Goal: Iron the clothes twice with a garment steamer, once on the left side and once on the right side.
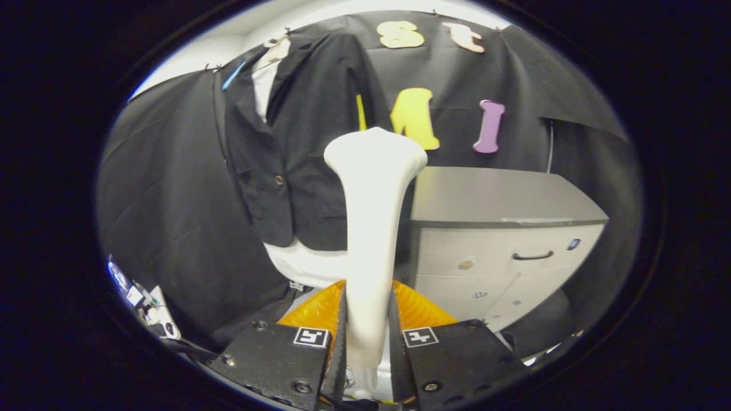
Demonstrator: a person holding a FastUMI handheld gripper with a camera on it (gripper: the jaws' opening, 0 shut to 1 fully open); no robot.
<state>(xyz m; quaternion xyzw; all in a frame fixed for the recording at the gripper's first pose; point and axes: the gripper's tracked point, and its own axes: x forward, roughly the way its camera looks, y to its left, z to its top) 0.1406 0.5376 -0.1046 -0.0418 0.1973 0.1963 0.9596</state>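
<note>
A white garment steamer (pixel 371 228) stands upright between my fingers, its handle clamped by both of them and its wide head pointing up and away. My gripper (pixel 368 337) is shut on that handle. Beyond the steamer hangs a black jacket (pixel 291 148) over a white shirt (pixel 302 265), on the booth's black wall. The steamer head sits in front of the jacket's right half, and I cannot tell whether it touches the cloth. The steamer hides the jacket's right edge.
A white drawer cabinet (pixel 502 240) with a grey top and a dark handle stands right of the jacket. An orange object (pixel 417 311) lies just beyond my fingers. Small items and cables (pixel 143 302) lie low on the left.
</note>
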